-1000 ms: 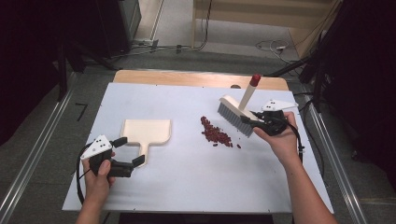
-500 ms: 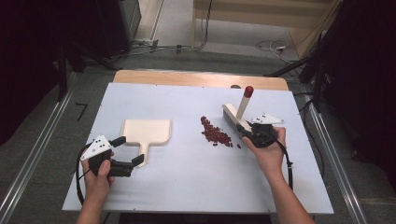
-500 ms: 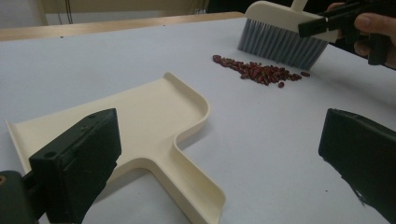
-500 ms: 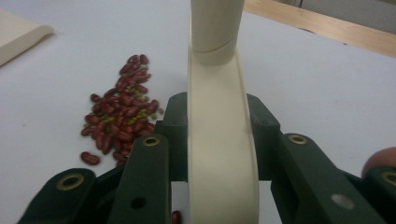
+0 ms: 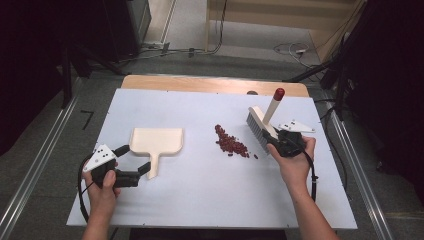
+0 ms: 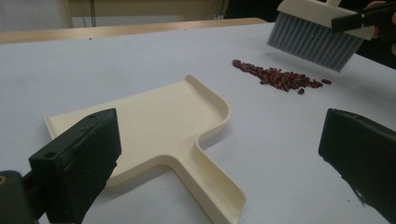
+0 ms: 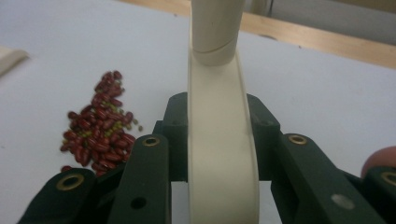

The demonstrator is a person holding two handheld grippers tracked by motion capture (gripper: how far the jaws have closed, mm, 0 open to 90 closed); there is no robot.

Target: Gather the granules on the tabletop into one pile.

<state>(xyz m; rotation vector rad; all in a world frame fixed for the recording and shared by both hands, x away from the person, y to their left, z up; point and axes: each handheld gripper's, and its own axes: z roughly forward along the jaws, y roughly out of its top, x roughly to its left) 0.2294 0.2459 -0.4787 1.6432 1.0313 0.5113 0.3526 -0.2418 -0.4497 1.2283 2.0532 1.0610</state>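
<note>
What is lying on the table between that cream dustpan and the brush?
A small heap of red beans lies between the dustpan and the brush, nearer the brush. The high view shows it best; bare white table fills the rest.

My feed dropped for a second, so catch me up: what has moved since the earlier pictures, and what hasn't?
The right gripper, still shut on the brush, shifted toward the beans and then back out to their right, lowering the bristles close to the table. The brush handle now stands more upright. Nothing was picked up or released. The left gripper stays open around the dustpan handle; dustpan and beans lie as before.
</note>
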